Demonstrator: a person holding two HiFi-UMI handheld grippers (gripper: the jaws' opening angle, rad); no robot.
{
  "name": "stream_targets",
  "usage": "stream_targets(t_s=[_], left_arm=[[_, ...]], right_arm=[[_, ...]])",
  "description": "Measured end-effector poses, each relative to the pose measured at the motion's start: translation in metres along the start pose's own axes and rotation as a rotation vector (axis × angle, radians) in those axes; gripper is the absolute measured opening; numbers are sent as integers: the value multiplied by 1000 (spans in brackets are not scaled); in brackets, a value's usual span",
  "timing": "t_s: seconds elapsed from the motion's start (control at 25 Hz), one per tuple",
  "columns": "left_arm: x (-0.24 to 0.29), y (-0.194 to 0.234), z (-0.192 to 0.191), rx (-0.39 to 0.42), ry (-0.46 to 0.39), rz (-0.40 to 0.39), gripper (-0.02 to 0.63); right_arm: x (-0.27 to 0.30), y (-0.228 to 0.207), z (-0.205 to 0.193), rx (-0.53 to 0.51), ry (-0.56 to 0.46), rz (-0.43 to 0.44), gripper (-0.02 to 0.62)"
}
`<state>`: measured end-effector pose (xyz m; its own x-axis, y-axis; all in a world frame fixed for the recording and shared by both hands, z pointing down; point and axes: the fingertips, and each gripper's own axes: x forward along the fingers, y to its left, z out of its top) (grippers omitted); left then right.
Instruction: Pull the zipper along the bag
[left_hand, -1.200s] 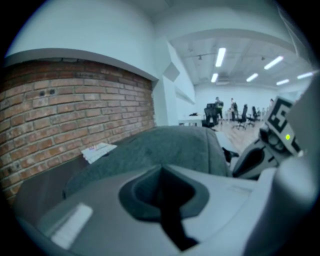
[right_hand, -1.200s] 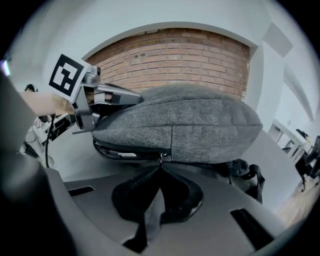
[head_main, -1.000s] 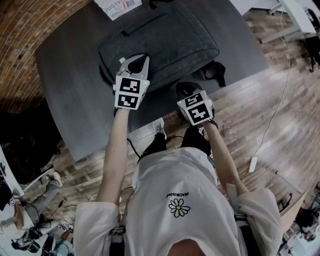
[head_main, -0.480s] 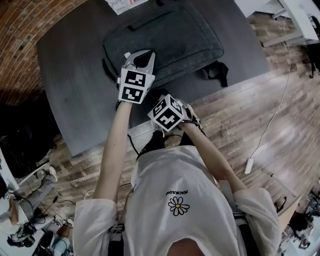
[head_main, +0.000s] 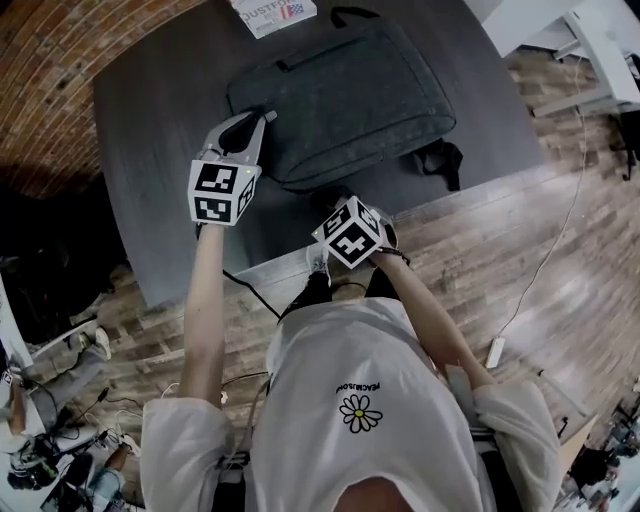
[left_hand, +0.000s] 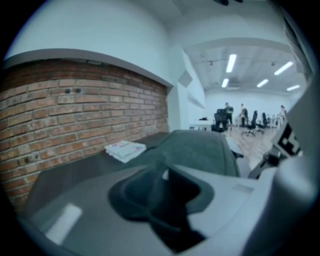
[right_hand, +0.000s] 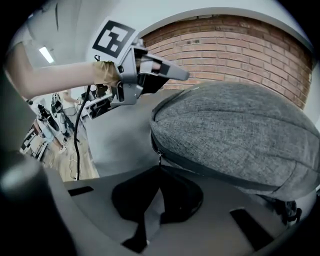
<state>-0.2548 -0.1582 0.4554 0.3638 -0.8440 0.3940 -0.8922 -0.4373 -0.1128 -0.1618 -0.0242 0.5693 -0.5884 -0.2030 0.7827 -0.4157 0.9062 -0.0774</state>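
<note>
My right gripper (right_hand: 160, 169) pinched shut on the small metal zipper pull (right_hand: 160, 160) of the grey fabric bag (right_hand: 235, 130), my left gripper (head_main: 266, 117) closed beside its corner.

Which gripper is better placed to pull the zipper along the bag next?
Right. The right gripper has its jaws closed on the zipper pull at the bag edge; the left gripper is off by the corner.

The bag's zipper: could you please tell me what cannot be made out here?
1. Head view: the right gripper covers the zipper pull.
2. Right gripper view: the bag curves over the far end of the zipper.
3. Left gripper view: blur hides whether the left gripper pinches fabric.
</note>
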Motion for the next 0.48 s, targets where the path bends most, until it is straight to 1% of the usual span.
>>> stream_targets(t_s=[0.04, 0.08, 0.2, 0.28, 0.32, 0.36, 0.48], left_arm=[[-5, 9, -11, -16, 35, -1, 155], [-9, 16, -23, -38, 67, 0, 199], [-16, 34, -53, -118, 131, 21, 201], [-16, 33, -68, -161, 153, 9, 201], [-15, 30, -72, -171, 156, -5, 192], [-13, 24, -75, -173, 158, -23, 153], [-6, 2, -79, -184, 190, -101, 115]], right_arm=[[-1, 0, 0, -2, 1, 2, 2], [-2, 0, -1, -5, 3, 4, 2], [-7, -6, -5, -10, 9, -13, 2], [-12, -17, -12, 13, 9, -41, 2], [-16, -23, -16, 29, 8, -52, 2], [-20, -28, -19, 37, 7, -63, 2], [-33, -43, -28, 13, 20, -116, 2]])
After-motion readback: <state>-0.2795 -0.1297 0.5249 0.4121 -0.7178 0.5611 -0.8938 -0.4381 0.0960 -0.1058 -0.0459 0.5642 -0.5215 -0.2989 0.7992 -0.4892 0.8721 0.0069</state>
